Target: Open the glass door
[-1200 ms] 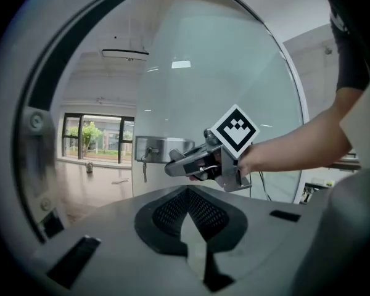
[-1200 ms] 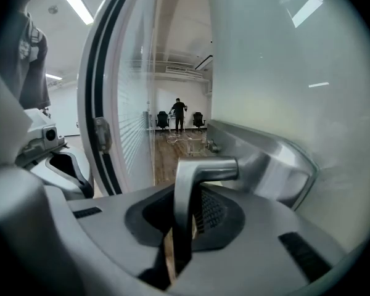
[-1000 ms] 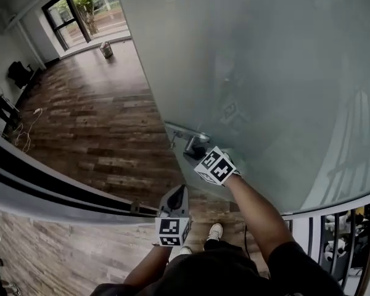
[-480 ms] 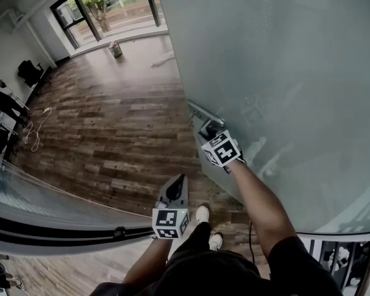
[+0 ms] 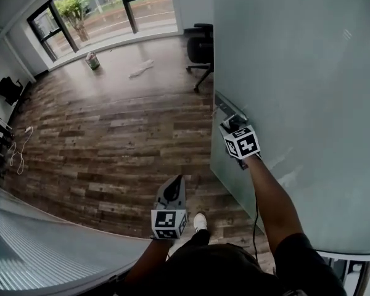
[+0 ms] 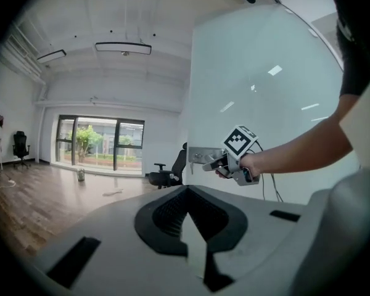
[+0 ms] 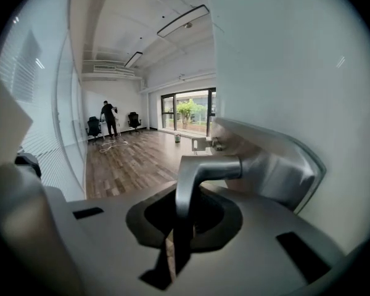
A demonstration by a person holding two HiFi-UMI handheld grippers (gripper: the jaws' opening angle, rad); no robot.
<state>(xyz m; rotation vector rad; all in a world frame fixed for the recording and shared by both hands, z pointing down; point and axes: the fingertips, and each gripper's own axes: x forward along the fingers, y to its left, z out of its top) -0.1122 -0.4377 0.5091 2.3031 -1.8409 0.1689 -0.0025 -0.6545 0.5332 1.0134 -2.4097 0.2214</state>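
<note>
The frosted glass door [image 5: 296, 73] fills the right of the head view, swung away from the doorway. Its metal lever handle [image 5: 229, 111] sits on the door's left edge. My right gripper [image 5: 233, 126] is shut on that lever, and in the right gripper view the lever [image 7: 197, 171] runs down between the jaws from its metal plate [image 7: 277, 165]. My left gripper [image 5: 174, 187] hangs low in the middle, shut and empty, apart from the door. In the left gripper view the right gripper [image 6: 219, 162] holds the handle at the door's edge [image 6: 259, 91].
A wood floor [image 5: 111, 134] stretches to the windows [image 5: 105, 11]. A black office chair [image 5: 200, 51] stands behind the door's edge. A small can [image 5: 92, 60] and a cable [image 5: 18, 143] lie far left. A striped glass partition [image 5: 37, 251] is at the lower left.
The door has swung open towards the right with my right gripper on its handle. The room and the chair came into view behind it. My left gripper travelled along.
</note>
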